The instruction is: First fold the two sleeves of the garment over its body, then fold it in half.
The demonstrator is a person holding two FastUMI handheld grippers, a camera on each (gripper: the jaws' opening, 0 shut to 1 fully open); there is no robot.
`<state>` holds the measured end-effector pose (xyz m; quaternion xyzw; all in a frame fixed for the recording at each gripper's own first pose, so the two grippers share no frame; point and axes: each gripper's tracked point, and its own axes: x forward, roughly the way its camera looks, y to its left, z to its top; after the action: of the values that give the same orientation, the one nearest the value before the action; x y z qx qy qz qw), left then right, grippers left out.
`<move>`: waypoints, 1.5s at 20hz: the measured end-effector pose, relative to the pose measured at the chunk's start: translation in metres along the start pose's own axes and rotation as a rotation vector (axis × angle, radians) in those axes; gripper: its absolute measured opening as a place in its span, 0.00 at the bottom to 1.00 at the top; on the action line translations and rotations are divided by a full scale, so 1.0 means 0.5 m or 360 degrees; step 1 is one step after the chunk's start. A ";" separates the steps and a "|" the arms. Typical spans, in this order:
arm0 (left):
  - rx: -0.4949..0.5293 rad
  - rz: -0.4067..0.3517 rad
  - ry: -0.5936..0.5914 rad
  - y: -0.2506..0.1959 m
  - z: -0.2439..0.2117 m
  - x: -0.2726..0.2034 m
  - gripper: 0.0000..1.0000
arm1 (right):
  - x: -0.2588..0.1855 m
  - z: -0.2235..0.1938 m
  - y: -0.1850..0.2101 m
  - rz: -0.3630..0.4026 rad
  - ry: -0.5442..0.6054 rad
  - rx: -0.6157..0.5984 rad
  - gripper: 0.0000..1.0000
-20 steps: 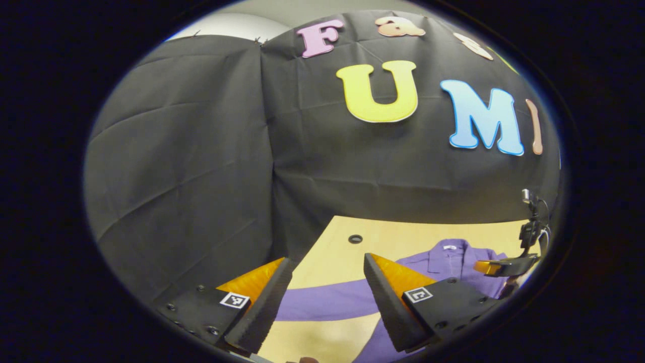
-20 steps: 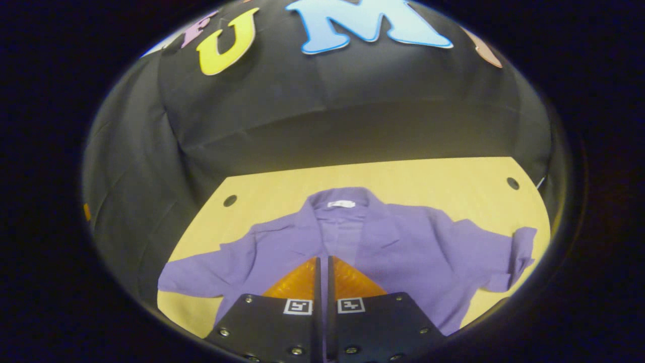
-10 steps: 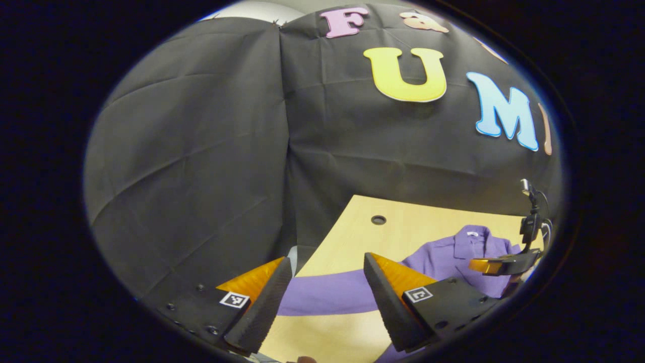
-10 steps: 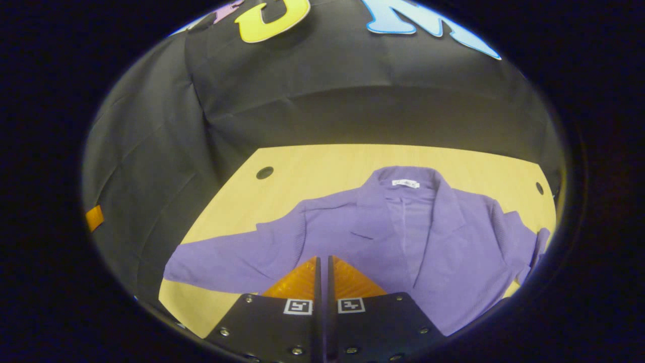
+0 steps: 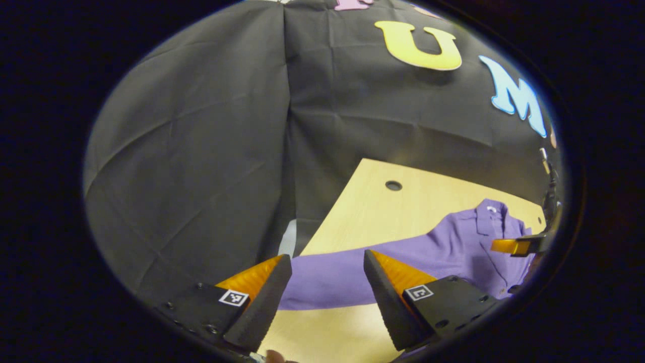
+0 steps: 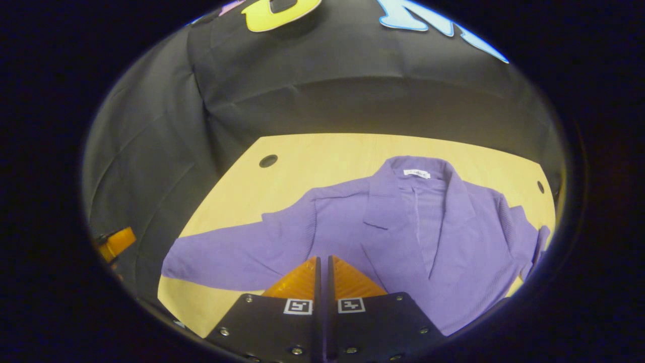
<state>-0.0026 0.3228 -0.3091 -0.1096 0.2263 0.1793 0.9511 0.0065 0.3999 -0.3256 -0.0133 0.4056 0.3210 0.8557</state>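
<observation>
Now the left gripper (image 5: 322,282), jaws spread and empty, has swung toward the sleeve (image 5: 347,275) at its 12 o'clock on the table (image 5: 373,212), ready to fold, while the right gripper (image 6: 322,272) stays clenched, empty, over the garment (image 6: 403,227).

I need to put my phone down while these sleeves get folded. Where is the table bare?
Bare wood lies along the back of the table, between the purple garment's collar and the black cloth wall, and around the round hole at the back left corner. A smaller patch sits at the front left, below the outstretched sleeve. The middle and right are covered by the garment.
</observation>
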 end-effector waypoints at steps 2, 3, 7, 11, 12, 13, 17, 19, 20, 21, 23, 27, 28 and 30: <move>0.0013 0.0023 0.0084 0.018 -0.055 0.042 1.00 | -0.007 0.002 -0.005 -0.0016 0.0001 -0.0006 0.04; 0.0020 0.0025 0.0135 0.026 -0.083 0.059 1.00 | -0.010 0.002 -0.007 -0.0023 0.0003 -0.0011 0.04; 0.0030 0.0055 0.0265 0.049 -0.162 0.117 1.00 | -0.023 -0.002 -0.018 -0.0043 0.0016 -0.0028 0.04; 0.0033 0.0090 0.0353 0.072 -0.204 0.141 1.00 | -0.029 -0.010 -0.026 -0.0057 0.0031 -0.0034 0.04; 0.0044 0.0092 0.0363 0.077 -0.215 0.145 1.00 | -0.030 -0.012 -0.027 -0.0059 0.0035 -0.0031 0.04; 0.0053 0.0091 0.0382 0.078 -0.224 0.149 1.00 | -0.032 -0.011 -0.028 -0.0061 0.0034 -0.0029 0.04; 0.0049 0.0036 0.0415 0.066 -0.243 0.154 0.96 | -0.039 -0.007 -0.032 -0.0064 0.0029 -0.0011 0.04; 0.0013 0.0006 0.0423 0.064 -0.241 0.156 0.94 | -0.042 -0.008 -0.036 -0.0063 0.0029 -0.0009 0.04; -0.0047 -0.0024 0.0421 0.053 -0.241 0.157 0.94 | -0.042 -0.010 -0.036 -0.0061 0.0033 -0.0010 0.04; -0.0080 -0.0027 0.0416 0.049 -0.241 0.161 0.94 | -0.044 -0.012 -0.037 -0.0060 0.0035 -0.0012 0.04; -0.0066 -0.0016 0.0427 0.052 -0.250 0.159 0.86 | -0.046 -0.017 -0.039 -0.0061 0.0042 -0.0012 0.04; -0.0074 -0.0053 0.0377 0.013 -0.245 0.165 0.56 | -0.050 -0.035 -0.041 -0.0058 0.0067 0.0000 0.04; -0.0094 -0.0088 0.0354 0.007 -0.245 0.164 0.46 | -0.050 -0.040 -0.043 -0.0058 0.0073 0.0000 0.04; -0.0178 -0.0063 0.0327 0.001 -0.235 0.165 0.12 | -0.054 -0.046 -0.045 -0.0056 0.0086 -0.0010 0.04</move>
<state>0.0198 0.3132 -0.4506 -0.1849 0.3100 0.1606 0.9187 -0.0091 0.3610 -0.3275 -0.0317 0.4274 0.3065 0.8499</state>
